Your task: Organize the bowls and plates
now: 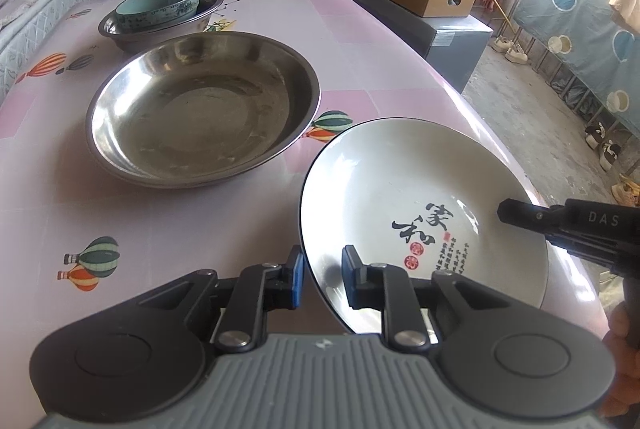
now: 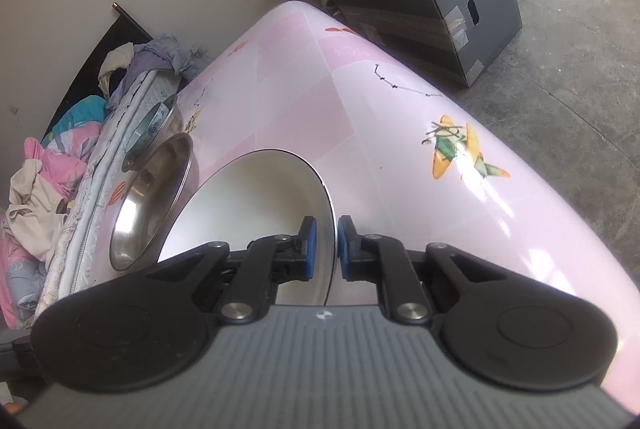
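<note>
We see both grippers' fingers clamped on the white plate point(image 1: 420, 197) rim: left gripper point(image 1: 320, 275) lower centre, right gripper point(image 2: 327, 243) probably just touching.

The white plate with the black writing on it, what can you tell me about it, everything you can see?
The white plate looks like glazed ceramic, round and shallow, with a thin dark rim. Black brush characters, small red seals and fine print sit inside its well. It lies near the edge of the pink table, beside a larger steel dish. The left gripper pinches its near rim, the right gripper its opposite rim.
</note>
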Motion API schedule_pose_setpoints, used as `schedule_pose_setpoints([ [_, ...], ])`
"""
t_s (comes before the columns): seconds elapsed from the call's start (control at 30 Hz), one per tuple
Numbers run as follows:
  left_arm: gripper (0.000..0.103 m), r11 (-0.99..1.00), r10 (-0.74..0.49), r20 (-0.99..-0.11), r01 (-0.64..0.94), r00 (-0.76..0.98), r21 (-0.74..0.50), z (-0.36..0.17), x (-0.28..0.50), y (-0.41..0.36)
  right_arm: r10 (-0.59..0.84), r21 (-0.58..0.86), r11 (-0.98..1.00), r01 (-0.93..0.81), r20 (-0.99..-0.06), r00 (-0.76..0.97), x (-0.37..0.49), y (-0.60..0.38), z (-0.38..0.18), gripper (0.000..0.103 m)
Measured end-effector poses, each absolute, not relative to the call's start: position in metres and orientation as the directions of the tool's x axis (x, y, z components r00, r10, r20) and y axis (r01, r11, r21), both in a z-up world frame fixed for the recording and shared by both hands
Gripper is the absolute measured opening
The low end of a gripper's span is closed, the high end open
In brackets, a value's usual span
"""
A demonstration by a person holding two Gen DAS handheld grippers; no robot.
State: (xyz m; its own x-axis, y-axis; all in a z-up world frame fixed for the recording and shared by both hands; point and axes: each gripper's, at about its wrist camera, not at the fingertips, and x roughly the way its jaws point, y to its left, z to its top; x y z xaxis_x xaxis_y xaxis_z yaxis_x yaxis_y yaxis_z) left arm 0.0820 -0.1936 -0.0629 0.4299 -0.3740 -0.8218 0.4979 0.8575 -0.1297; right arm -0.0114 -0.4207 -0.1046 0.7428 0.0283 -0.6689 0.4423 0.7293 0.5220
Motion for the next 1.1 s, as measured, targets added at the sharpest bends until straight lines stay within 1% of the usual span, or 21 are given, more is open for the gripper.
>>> schedule_pose_setpoints([
  [0.3,0.021,0.864,-0.375,-0.839,0.476,0.394,-0.163,-0.059,0.076,-0.148,0.083,0.516,0.752,0.411,-0.693,0.716,-0.012,-0.392,-0.103,0.011],
  [0.47,0.021,0.876,-0.359,-0.847,0.455,0.393,-0.16,-0.058,0.07,-0.12,0.132,0.513,0.775,0.37,-0.703,0.699,-0.007,-0.368,-0.102,0.011],
  [0.7,0.022,0.912,-0.312,-0.848,0.384,0.429,-0.142,-0.057,0.065,-0.091,0.185,0.503,0.806,0.312,-0.715,0.674,0.008,-0.336,-0.1,0.013],
  [0.97,0.023,0.915,-0.314,-0.842,0.377,0.439,-0.145,-0.059,0.066,-0.082,0.159,0.439,0.855,0.276,-0.729,0.665,0.022,-0.309,-0.095,0.013],
  [1.1,0.027,0.909,-0.322,-0.839,0.391,0.439,-0.144,-0.062,0.068,-0.084,0.135,0.416,0.864,0.282,-0.733,0.667,0.023,-0.306,-0.095,0.013],
])
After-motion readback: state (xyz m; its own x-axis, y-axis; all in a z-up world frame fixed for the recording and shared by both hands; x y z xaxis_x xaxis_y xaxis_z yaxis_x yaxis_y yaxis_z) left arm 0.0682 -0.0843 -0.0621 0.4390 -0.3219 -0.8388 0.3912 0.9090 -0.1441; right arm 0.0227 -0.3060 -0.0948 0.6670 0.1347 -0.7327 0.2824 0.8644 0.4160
